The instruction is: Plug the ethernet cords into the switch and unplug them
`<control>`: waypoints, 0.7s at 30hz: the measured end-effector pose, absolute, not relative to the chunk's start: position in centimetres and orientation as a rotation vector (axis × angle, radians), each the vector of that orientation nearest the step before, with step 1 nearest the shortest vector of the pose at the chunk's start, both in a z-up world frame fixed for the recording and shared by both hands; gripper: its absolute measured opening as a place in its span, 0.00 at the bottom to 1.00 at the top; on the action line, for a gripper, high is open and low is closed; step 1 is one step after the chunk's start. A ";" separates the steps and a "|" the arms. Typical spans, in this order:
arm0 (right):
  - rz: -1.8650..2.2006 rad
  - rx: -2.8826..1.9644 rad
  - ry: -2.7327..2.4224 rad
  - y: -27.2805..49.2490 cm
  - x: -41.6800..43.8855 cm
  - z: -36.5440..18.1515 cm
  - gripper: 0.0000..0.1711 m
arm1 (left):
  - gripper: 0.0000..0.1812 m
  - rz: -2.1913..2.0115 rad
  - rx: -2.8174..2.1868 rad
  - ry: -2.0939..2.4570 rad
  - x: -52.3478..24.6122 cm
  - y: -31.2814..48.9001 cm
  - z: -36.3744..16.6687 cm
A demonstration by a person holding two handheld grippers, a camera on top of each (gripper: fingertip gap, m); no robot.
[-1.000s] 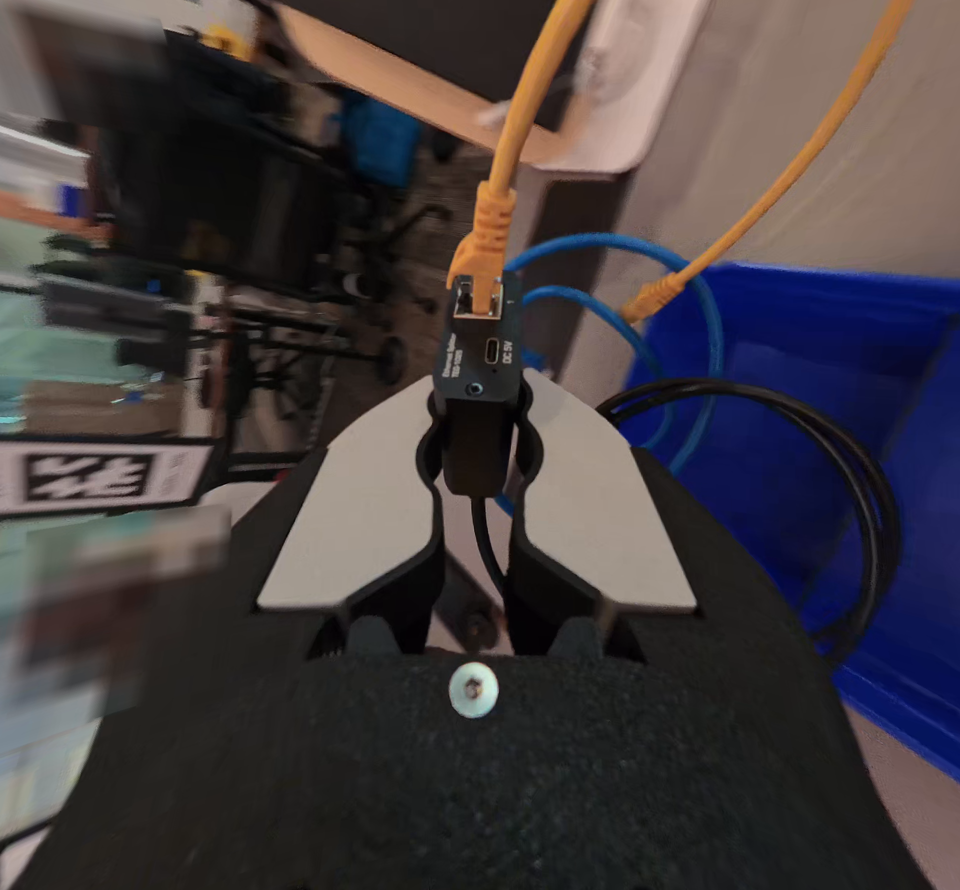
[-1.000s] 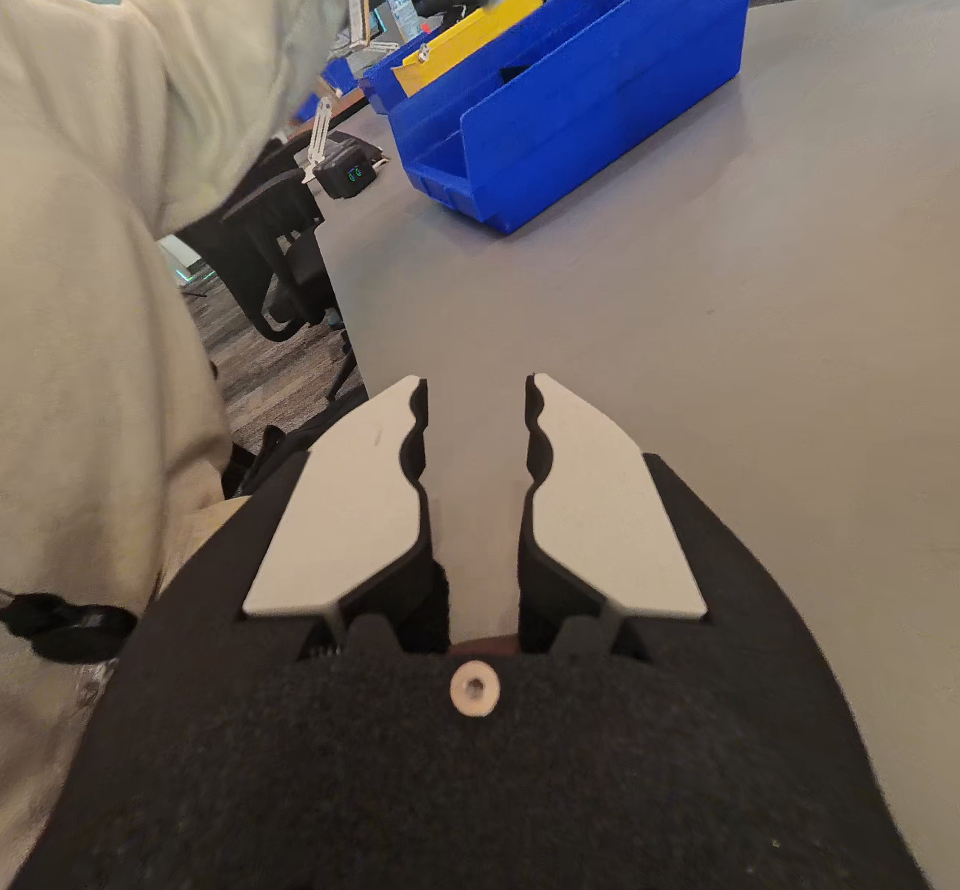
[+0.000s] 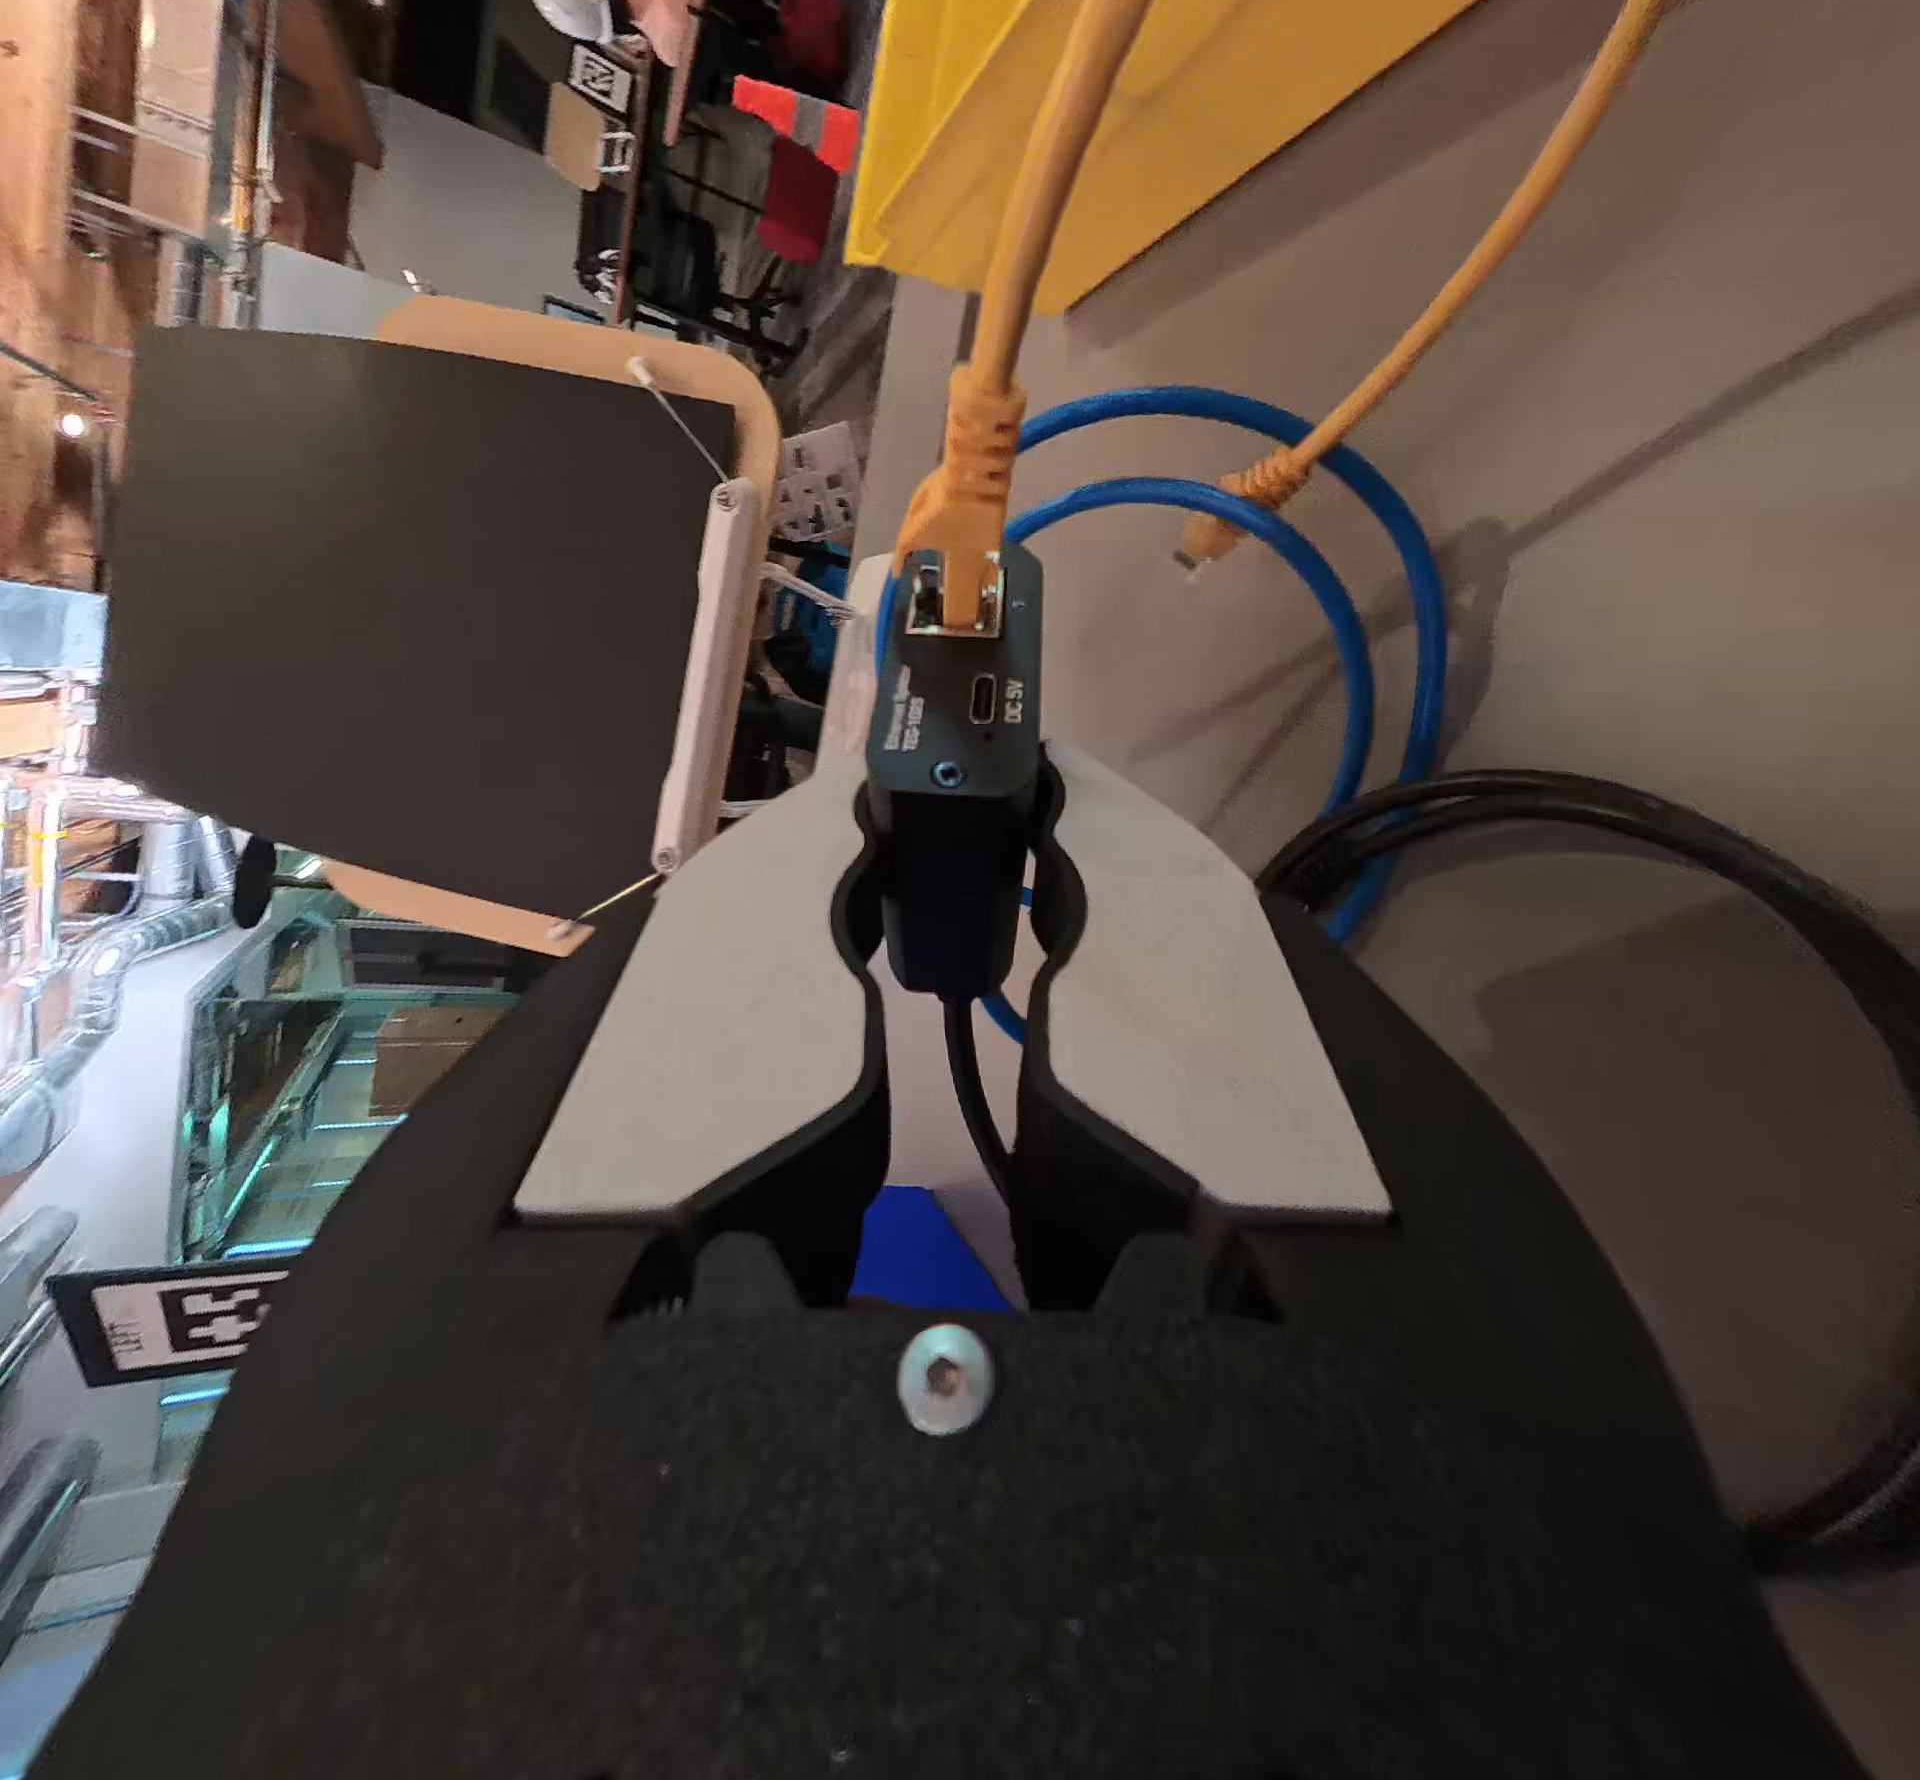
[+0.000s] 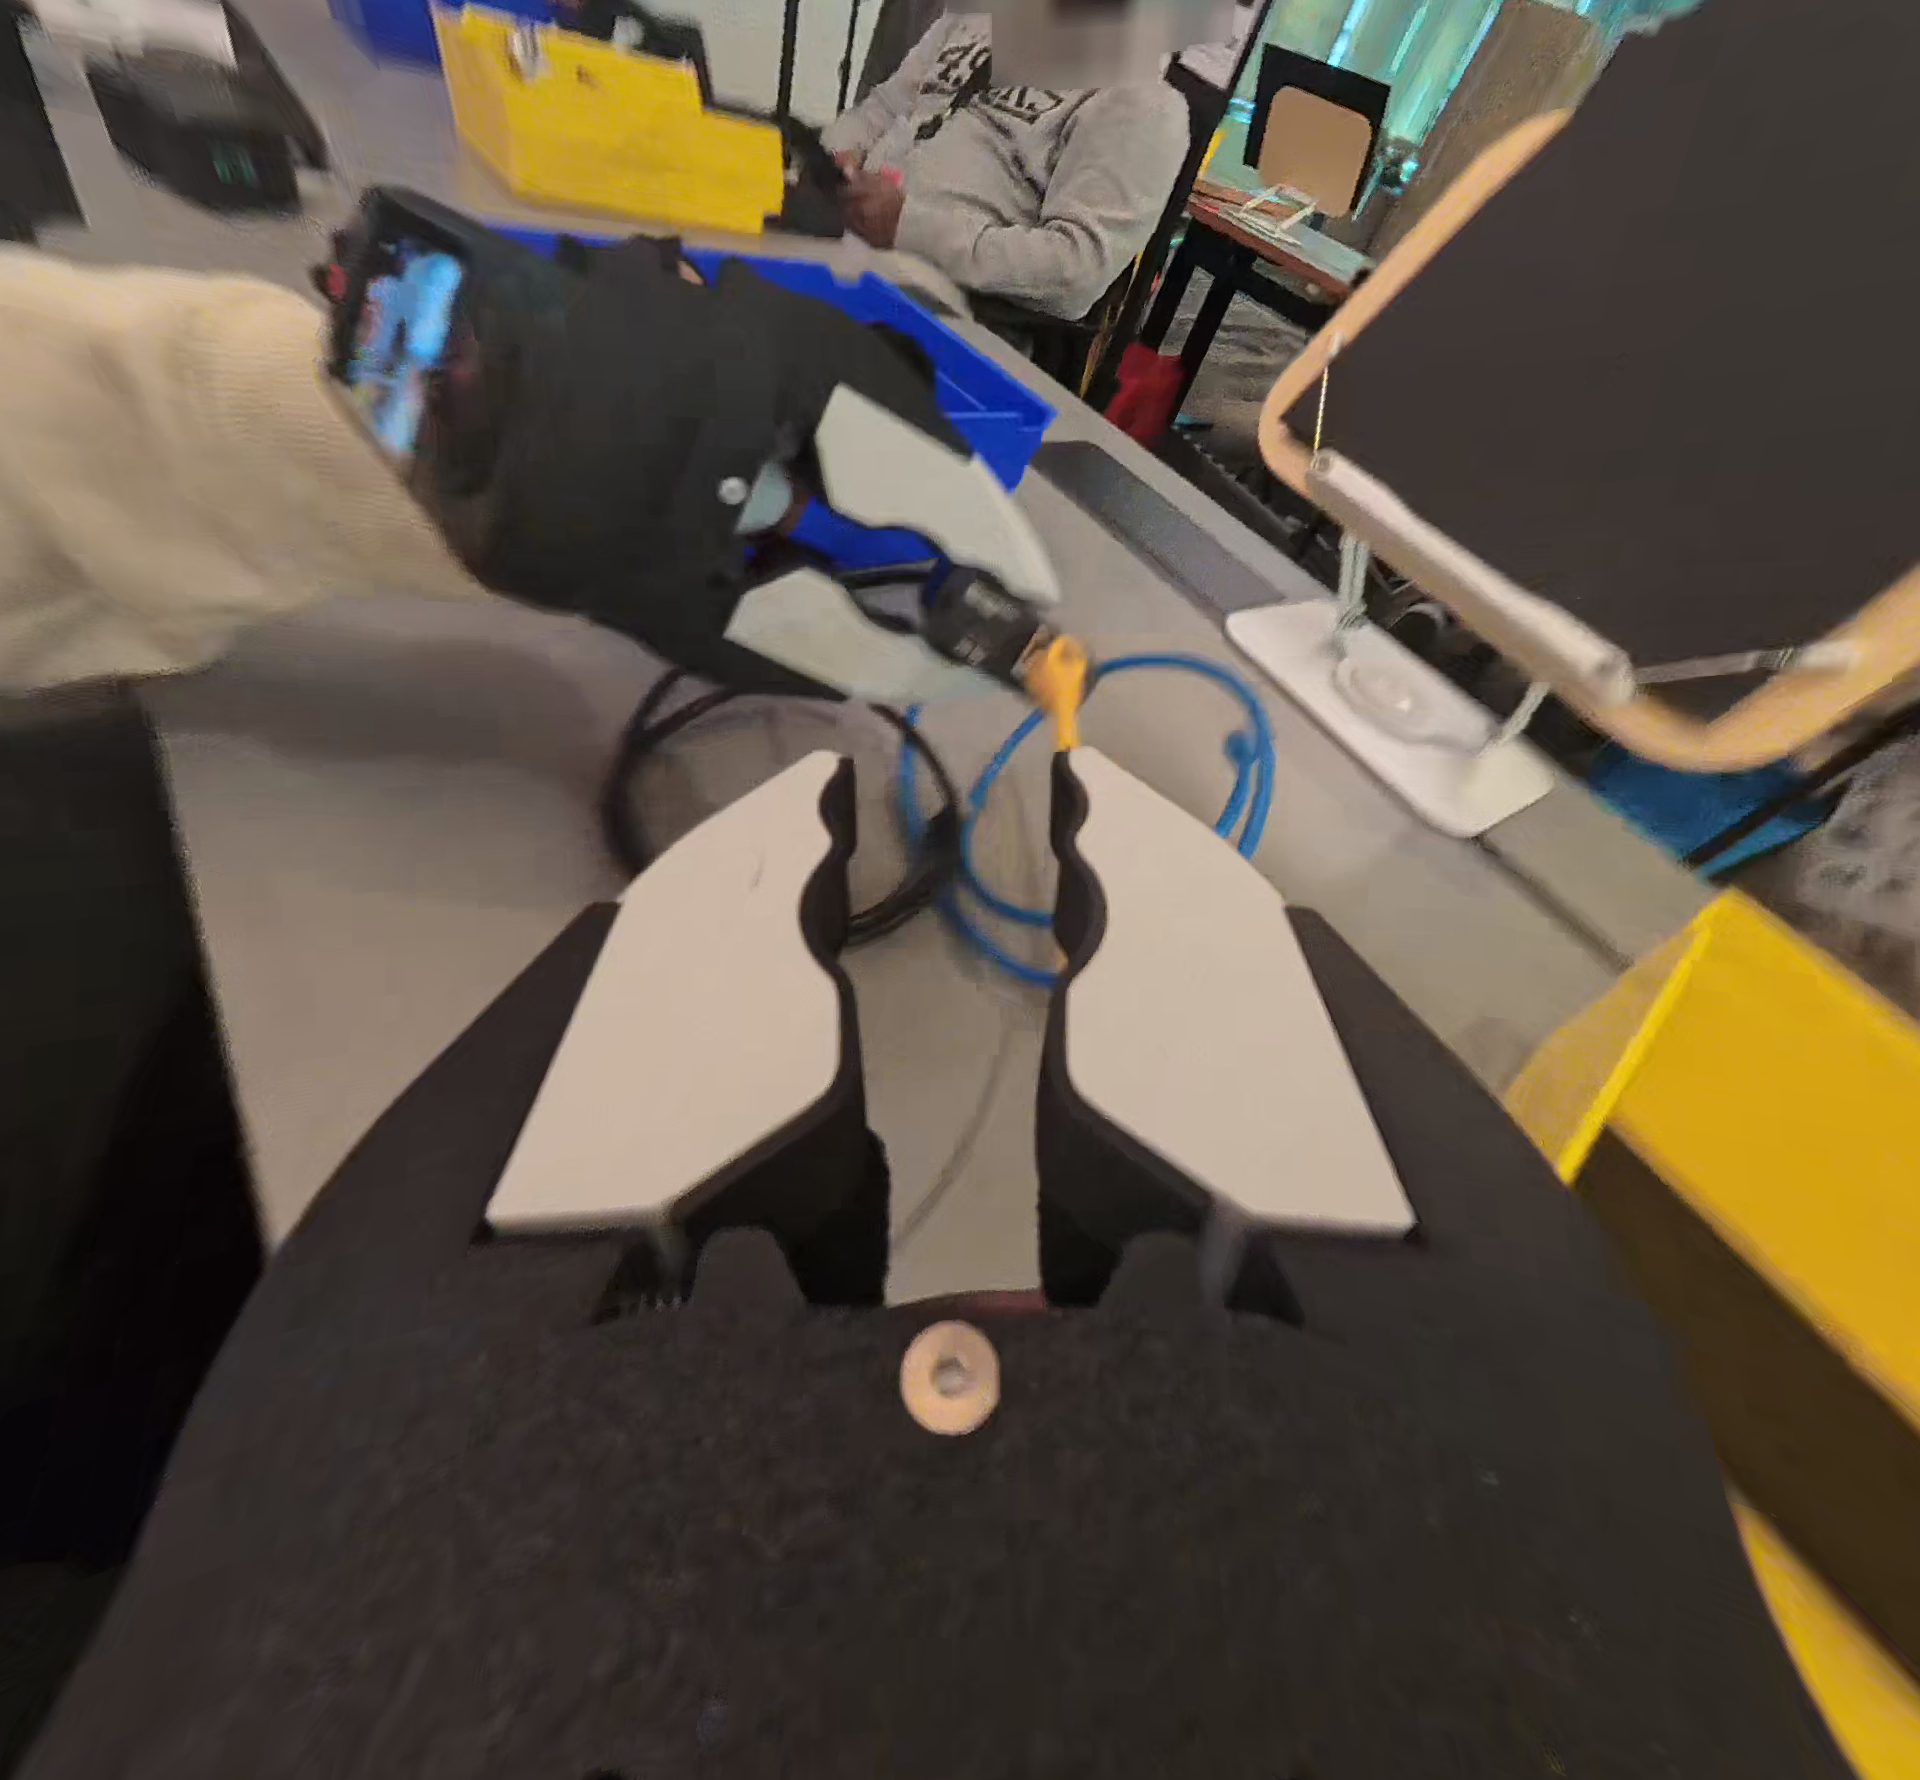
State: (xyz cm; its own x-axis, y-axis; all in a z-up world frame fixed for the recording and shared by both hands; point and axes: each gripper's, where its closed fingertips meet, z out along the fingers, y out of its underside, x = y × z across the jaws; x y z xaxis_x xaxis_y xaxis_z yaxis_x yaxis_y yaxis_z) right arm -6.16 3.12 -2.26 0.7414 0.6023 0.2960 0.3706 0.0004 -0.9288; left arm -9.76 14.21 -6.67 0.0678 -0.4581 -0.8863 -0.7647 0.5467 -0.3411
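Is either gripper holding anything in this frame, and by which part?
The left gripper is shut on the switch, clamping its rear end, opposite the port with the orange cord plugged in. The right gripper is open and holds nothing.

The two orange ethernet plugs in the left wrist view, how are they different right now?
The near orange plug sits in a port of the switch, which the left gripper clamps; the far orange plug is free, in no port. The near plug stands upright over the switch; the far one hangs tilted above the blue cable. Neither is gripped: the right gripper is open. Both share orange colour and ribbed boots.
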 end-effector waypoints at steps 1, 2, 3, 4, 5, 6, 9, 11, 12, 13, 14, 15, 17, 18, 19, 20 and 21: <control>0.158 -1.607 -0.874 4.3 -6.5 -2.0 0.20 | 0.13 0.300 -1.082 1.590 -9.8 13.8 -7.0; 0.097 -1.618 -0.961 5.5 -7.0 -2.2 0.20 | 0.13 0.281 -1.090 1.602 -9.9 13.5 -7.2; 0.041 -1.636 -1.048 6.5 -7.5 -2.7 0.21 | 0.13 0.260 -1.100 1.611 -10.0 13.2 -7.4; 0.020 -1.643 -1.128 7.2 -8.2 -3.1 0.21 | 0.13 0.245 -1.110 1.613 -10.1 13.0 -7.4; 0.009 -1.642 -1.192 7.8 -8.8 -3.4 0.20 | 0.13 0.240 -1.119 1.608 -10.3 13.0 -7.4; -0.006 -1.637 -1.242 8.3 -9.2 -3.6 0.20 | 0.13 0.239 -1.121 1.600 -10.4 13.0 -7.3; -0.021 -1.629 -1.349 8.9 -9.6 -4.6 0.16 | 0.13 0.261 -1.115 1.590 -10.7 12.8 -7.4; -0.049 -1.624 -1.369 9.2 -9.5 -5.1 0.14 | 0.13 0.260 -1.118 1.589 -10.6 12.8 -7.6; -0.094 -1.623 -1.370 9.6 -9.2 -5.3 0.15 | 0.13 0.258 -1.115 1.590 -10.5 12.7 -7.7; -0.113 -1.625 -1.386 9.7 -9.1 -5.7 0.14 | 0.13 0.262 -1.113 1.590 -10.5 12.8 -7.8; -0.125 -1.634 -1.399 9.7 -9.0 -6.1 0.13 | 0.13 0.265 -1.113 1.588 -10.4 12.8 -7.9; -0.133 -1.638 -1.399 9.8 -9.0 -6.3 0.13 | 0.13 0.265 -1.114 1.587 -10.4 12.9 -8.0; -0.129 -1.643 -1.395 9.9 -9.0 -6.7 0.13 | 0.13 0.264 -1.117 1.584 -10.4 13.0 -8.3; -0.128 -1.646 -1.398 9.9 -8.9 -6.8 0.14 | 0.13 0.267 -1.115 1.581 -10.4 13.1 -8.4; -0.132 -1.648 -1.401 9.9 -8.9 -6.9 0.14 | 0.14 0.269 -1.116 1.576 -10.4 13.1 -8.5; -0.138 -1.650 -1.403 10.0 -8.9 -7.0 0.14 | 0.14 0.270 -1.119 1.569 -10.3 13.2 -8.5; -0.144 -1.649 -1.402 10.1 -8.9 -7.0 0.14 | 0.14 0.276 -1.114 1.558 -10.4 13.3 -8.4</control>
State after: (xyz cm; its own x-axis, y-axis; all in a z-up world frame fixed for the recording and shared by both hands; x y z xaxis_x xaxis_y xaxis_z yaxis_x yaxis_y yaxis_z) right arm -8.93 10.08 -6.99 0.3399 0.7137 0.6125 0.8230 0.0896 -0.5610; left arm -10.35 13.25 -8.37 0.0934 -0.4954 -0.8637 -0.7618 0.5230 -0.3824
